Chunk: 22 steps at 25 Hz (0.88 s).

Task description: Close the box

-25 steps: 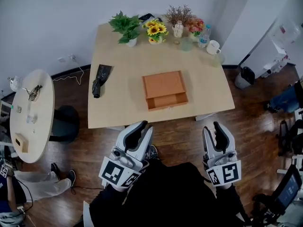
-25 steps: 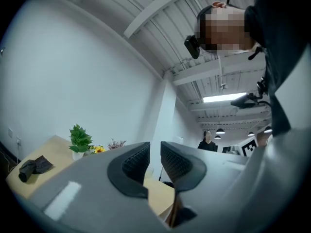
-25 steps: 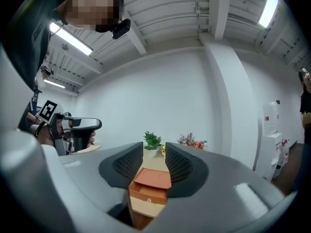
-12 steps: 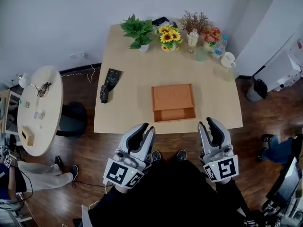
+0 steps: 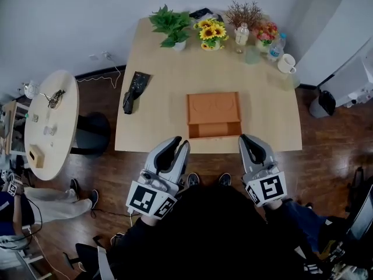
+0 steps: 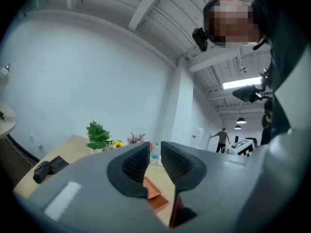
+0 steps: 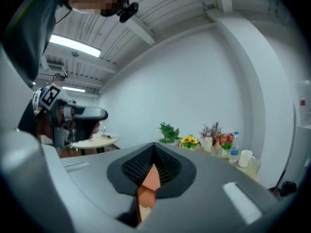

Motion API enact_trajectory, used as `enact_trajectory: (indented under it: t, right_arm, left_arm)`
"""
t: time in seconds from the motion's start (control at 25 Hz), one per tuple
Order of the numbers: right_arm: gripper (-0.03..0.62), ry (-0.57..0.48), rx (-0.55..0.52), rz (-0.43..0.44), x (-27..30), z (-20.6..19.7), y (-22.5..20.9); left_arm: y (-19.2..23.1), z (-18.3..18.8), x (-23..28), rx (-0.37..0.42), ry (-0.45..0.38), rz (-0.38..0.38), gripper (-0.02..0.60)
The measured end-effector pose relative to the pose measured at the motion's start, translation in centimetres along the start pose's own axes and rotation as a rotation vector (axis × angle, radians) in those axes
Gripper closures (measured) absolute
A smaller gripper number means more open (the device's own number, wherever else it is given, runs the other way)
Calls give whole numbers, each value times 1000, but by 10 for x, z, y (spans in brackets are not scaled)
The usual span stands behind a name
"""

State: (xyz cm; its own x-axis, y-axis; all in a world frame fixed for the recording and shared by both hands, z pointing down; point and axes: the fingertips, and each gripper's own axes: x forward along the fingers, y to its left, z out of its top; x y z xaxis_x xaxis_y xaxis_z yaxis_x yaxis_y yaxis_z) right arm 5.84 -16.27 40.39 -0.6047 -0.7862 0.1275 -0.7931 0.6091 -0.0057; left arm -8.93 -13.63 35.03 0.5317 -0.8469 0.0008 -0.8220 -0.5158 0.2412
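An orange-brown wooden box (image 5: 213, 105) lies in the middle of the light table (image 5: 157, 74), its drawer (image 5: 214, 129) pulled out toward the front edge. Both grippers hang off the table just before that edge, touching nothing. My left gripper (image 5: 179, 143) is left of the drawer, its jaws all but together with nothing between them. My right gripper (image 5: 250, 139) is right of the drawer and shut on nothing. A sliver of the box (image 6: 154, 198) shows below the left gripper (image 6: 155, 152) in its own view. The box (image 7: 148, 186) also shows under the closed right gripper (image 7: 154, 152).
A black object (image 5: 134, 91) lies at the table's left edge. Along the far edge stand a green plant (image 5: 171, 25), sunflowers (image 5: 211, 32), bottles (image 5: 240, 35) and a mug (image 5: 286, 63). A round side table (image 5: 49, 127) is at the left, a bin (image 5: 323, 102) at the right.
The right gripper's jaws have gone from wide open to shut. Both grippers have come up closer to the table's front edge; the box has not moved.
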Motion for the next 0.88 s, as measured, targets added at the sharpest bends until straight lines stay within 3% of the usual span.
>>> enact_trajectory:
  t: [0.12,0.28,0.48,0.68,0.88]
  right_arm:
    - [592,160,-51,27,22,-73,6]
    - [452,352,-115,50,45,-154,13]
    - [448,508,-93,39,62,-215,25]
    - [448,618,14,-7,69,-259,36]
    - [448,662,94,-88,75,-281,37]
  left_arm:
    - [4,-25,1,31,78,0,529]
    - [16,-69,-2,95,198,8,529]
    - [52,-145,-11,159,387,50,529]
    - [76,-226,-22,77,573,45,528]
    - [93,-264,-27,8,659,67,528]
